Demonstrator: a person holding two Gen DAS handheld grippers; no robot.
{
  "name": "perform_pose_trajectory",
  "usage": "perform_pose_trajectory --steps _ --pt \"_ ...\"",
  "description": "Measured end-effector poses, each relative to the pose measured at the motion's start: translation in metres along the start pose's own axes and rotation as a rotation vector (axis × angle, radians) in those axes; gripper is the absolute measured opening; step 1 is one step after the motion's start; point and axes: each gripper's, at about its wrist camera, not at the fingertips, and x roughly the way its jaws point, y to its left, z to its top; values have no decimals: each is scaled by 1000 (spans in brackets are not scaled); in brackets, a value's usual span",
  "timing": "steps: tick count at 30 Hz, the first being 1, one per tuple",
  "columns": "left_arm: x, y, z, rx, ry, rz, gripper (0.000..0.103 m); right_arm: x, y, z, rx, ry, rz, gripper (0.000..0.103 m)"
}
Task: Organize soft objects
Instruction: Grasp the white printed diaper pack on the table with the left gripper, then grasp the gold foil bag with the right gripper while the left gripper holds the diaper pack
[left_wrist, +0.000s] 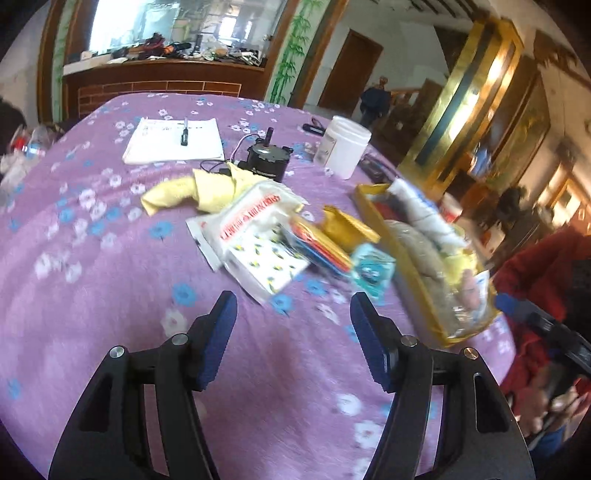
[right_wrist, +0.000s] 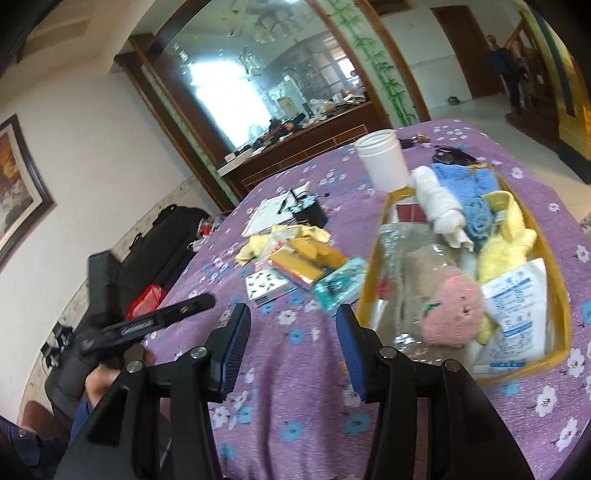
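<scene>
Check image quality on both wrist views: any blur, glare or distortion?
Left wrist view: motion blur smears the gold box and the packets beside it; the left gripper fingers stay sharp; glare on the gold cabinet. Right wrist view: milder blur on the pink plush; the mirror blows out white. Both: strong fisheye bending, dark corner vignette.

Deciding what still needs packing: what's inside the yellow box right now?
In the yellow box: pink plush, yellow cloth, blue knit, white roll, printed packet, clear wrap. Anything beneath them is covered.
</scene>
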Motion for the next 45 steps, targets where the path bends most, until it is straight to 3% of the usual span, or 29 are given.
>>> perform_pose_trajectory --steps 2,7,9,13,17,22,26,30,33,38,45 --pt "11 -2 14 78 11 14 64 -1 -1 0 2 1 -7 48" --pt "51 -6 35 264 143 14 64 5 -10 4 19 9 -18 48" --pt "66 -7 35 310 194 6 64 9 -13 5 21 11 -19 48" --pt "90 -7 32 379 204 120 64 16 -19 5 30 34 -27 48" --pt "114 -14 31 416 231 138 64 21 -18 9 17 44 -38 48" --pt "122 -15 27 303 196 200 58 35 -5 24 -27 59 -47 48" --pt "104 -2 21 94 120 115 56 62 10 36 -92 82 -80 48" --pt "81 16 20 4 -19 8 56 100 21 48 -154 132 -131 48" --pt "76 28 20 -48 -48 -4 56 125 25 54 -202 165 -193 48" --pt "64 24 23 -34 -117 13 56 155 26 64 -246 213 -276 48" --pt "60 20 20 -1 -138 10 56 192 27 60 -283 283 -329 48"
